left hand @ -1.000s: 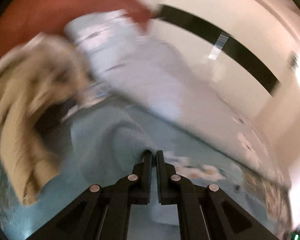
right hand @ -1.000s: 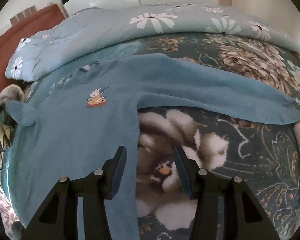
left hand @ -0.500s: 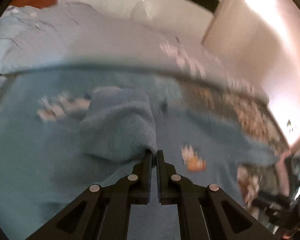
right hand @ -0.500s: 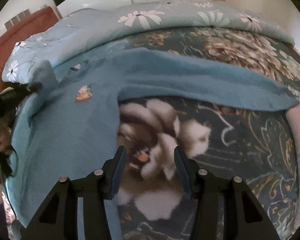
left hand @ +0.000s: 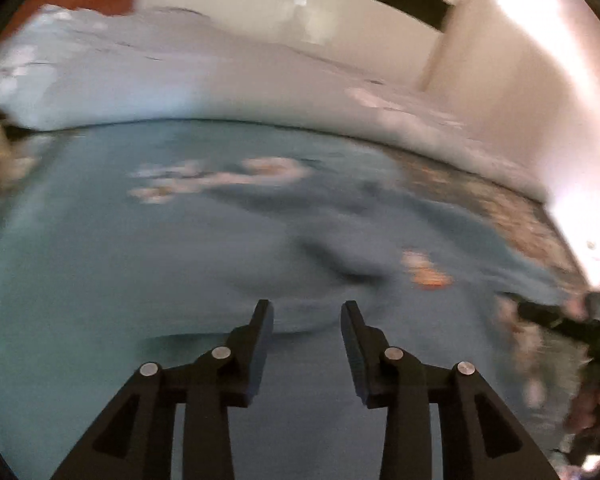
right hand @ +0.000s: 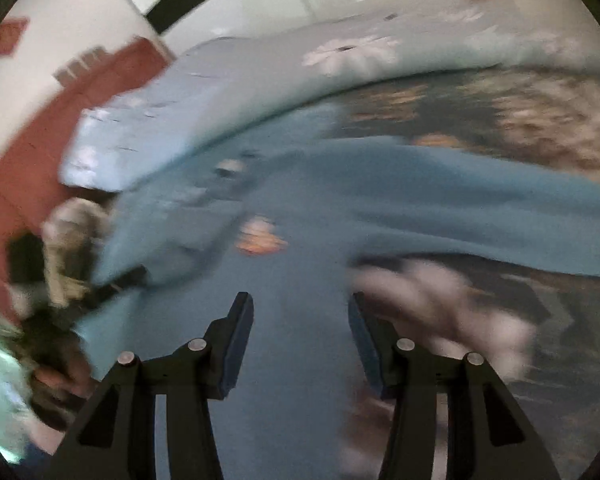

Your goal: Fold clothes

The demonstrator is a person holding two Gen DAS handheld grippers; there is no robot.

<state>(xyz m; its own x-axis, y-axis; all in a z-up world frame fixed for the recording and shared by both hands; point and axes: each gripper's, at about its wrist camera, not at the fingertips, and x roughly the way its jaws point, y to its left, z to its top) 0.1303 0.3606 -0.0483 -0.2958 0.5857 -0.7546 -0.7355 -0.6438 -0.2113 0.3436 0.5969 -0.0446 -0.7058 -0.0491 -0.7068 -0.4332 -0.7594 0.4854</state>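
A blue long-sleeved top (left hand: 180, 264) lies spread on the bed, with a small orange print (left hand: 428, 274) on its chest. My left gripper (left hand: 306, 312) is open and empty just above the top's body. In the right wrist view the top (right hand: 308, 280) fills the middle, its print (right hand: 260, 236) ahead and one sleeve (right hand: 480, 224) stretched out to the right. My right gripper (right hand: 300, 308) is open and empty above the top's body, near its right edge. Both views are blurred.
A pale blue flowered duvet (right hand: 284, 76) is bunched along the far side of the bed. The dark flowered bedspread (right hand: 520, 128) shows to the right. A red-brown headboard (right hand: 28, 152) stands at the left. My left gripper (right hand: 112, 284) shows at the left of the right wrist view.
My left gripper has opened and let go of the blue fold it pinched; the cloth now lies flat. My right gripper has swung left over the top's body and stayed open.
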